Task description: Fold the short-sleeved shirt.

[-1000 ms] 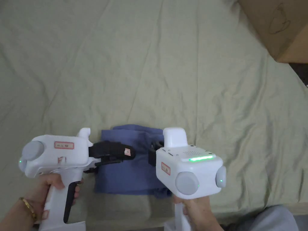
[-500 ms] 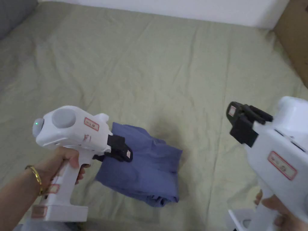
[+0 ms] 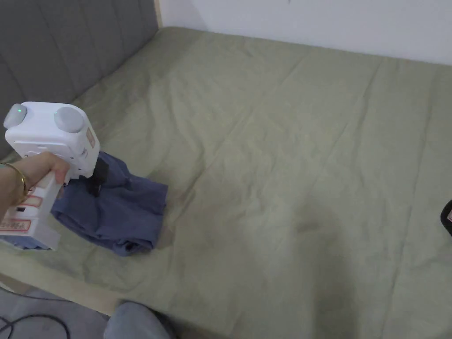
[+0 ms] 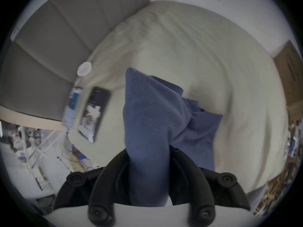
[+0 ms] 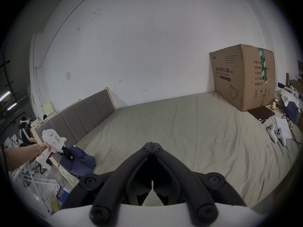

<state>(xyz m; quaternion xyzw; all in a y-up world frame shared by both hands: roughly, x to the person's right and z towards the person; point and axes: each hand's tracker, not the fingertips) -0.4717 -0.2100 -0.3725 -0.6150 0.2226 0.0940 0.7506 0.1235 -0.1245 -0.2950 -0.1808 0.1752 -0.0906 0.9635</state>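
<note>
The blue short-sleeved shirt [image 3: 123,212] lies folded into a small bundle near the front left corner of the green bed sheet [image 3: 287,154]. My left gripper [image 3: 96,178] is shut on one edge of it. In the left gripper view a fold of the shirt [image 4: 147,116] runs up between both jaws of the left gripper [image 4: 148,153], and that edge is lifted off the sheet. My right gripper [image 5: 152,144] is shut on nothing, well to the right over bare sheet; its dark tip [image 3: 446,216] shows at the right edge. From there the shirt [image 5: 78,161] and the left gripper [image 5: 67,152] sit far left.
A grey padded headboard [image 3: 66,53] borders the bed on the left and a white wall runs behind. Two phones [image 4: 93,112] lie left of the shirt. A big cardboard box [image 5: 242,78] and two white controllers [image 5: 275,135] sit at the bed's right end. A person [image 5: 24,132] stands beyond the headboard.
My right gripper has come off the shirt and swung far to the right. The left gripper, still holding the shirt, has drawn it left toward the headboard. The head camera turned too.
</note>
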